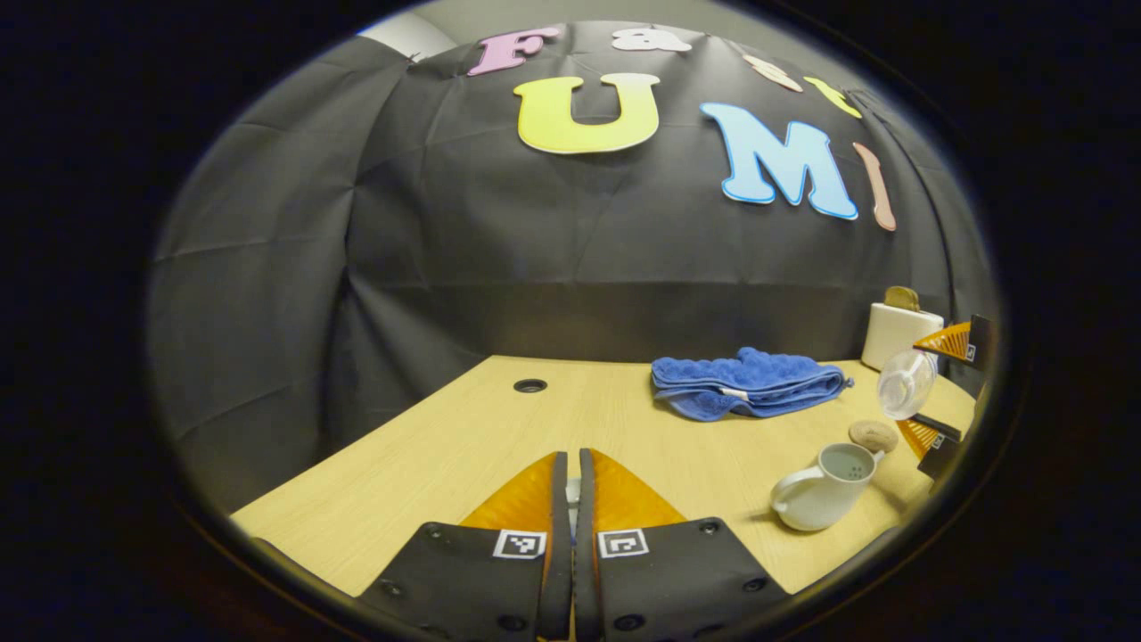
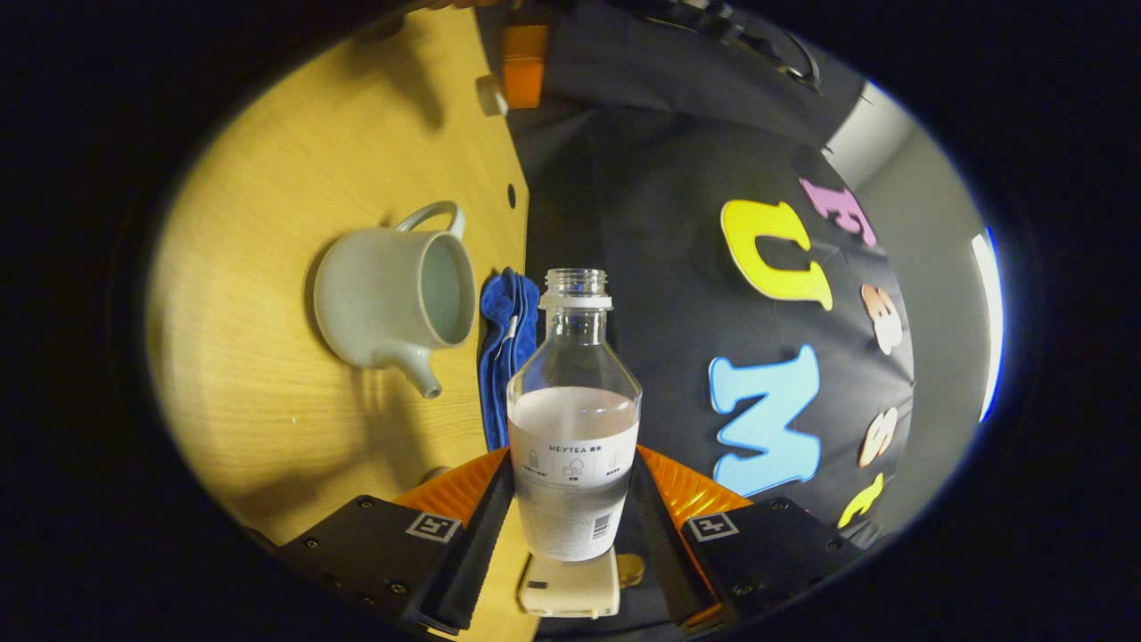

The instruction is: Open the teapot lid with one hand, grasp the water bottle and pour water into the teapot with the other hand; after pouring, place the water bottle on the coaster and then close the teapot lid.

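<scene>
Clear plastic water bottle (image 2: 573, 419), uncapped and part full, sits clamped between my right gripper's (image 2: 570, 486) jaws, tipped sideways near the open white teapot (image 2: 392, 299) on the bench (image 2: 258, 374). My left gripper (image 1: 570, 499) has its jaws nearly closed on nothing I can make out, above the bench, a blue towel (image 1: 744, 382) beyond.

1. The teapot (image 1: 824, 492) is a pale, glazed ceramic pot with a loop handle and a short spout; it stands upright on the wooden table, its mouth open, with strainer holes showing inside.
2. The water bottle (image 2: 573, 419) is clear plastic, uncapped and labelled, roughly half full; it is tipped sideways above the table, just beside the teapot.
3. The coaster (image 1: 873, 435) is a small round brownish disc lying flat, just beyond the teapot.
</scene>
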Available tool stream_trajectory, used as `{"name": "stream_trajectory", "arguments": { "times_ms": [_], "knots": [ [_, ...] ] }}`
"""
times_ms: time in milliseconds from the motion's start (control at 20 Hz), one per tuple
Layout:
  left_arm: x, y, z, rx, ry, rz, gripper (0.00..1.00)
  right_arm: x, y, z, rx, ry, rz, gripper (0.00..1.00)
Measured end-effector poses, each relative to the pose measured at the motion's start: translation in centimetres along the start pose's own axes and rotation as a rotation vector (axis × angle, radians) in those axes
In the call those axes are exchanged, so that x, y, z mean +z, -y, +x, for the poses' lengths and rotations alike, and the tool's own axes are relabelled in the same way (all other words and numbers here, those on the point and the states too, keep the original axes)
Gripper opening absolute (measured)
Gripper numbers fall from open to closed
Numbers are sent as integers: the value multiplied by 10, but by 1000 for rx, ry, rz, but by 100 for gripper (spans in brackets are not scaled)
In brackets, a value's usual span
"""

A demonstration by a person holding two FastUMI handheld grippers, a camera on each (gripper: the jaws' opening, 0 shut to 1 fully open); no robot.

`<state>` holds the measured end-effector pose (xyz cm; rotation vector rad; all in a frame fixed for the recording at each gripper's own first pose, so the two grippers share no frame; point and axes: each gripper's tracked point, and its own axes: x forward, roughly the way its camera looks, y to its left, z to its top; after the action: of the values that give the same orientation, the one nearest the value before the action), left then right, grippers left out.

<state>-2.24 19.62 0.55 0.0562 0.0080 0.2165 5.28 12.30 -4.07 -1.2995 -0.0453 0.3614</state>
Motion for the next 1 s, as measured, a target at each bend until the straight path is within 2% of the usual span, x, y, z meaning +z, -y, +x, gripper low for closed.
{"name": "stream_trajectory", "arguments": {
  "times_ms": [350, 700, 850, 1000],
  "knots": [
    [2, 3, -1, -11, 9, -10, 8, -17, 12, -10, 24, -60, 430, 77],
    [2, 8, -1, -29, 9, -12, 7, -59, 15, -26, 37, -119, 941, 78],
    [9, 18, -5, -68, 28, -19, 7, -76, 7, -27, 36, -151, 1086, 78],
    [17, 24, -9, -84, 54, -11, 8, -84, 1, -32, 36, -162, 1176, 77]
  ]
}}
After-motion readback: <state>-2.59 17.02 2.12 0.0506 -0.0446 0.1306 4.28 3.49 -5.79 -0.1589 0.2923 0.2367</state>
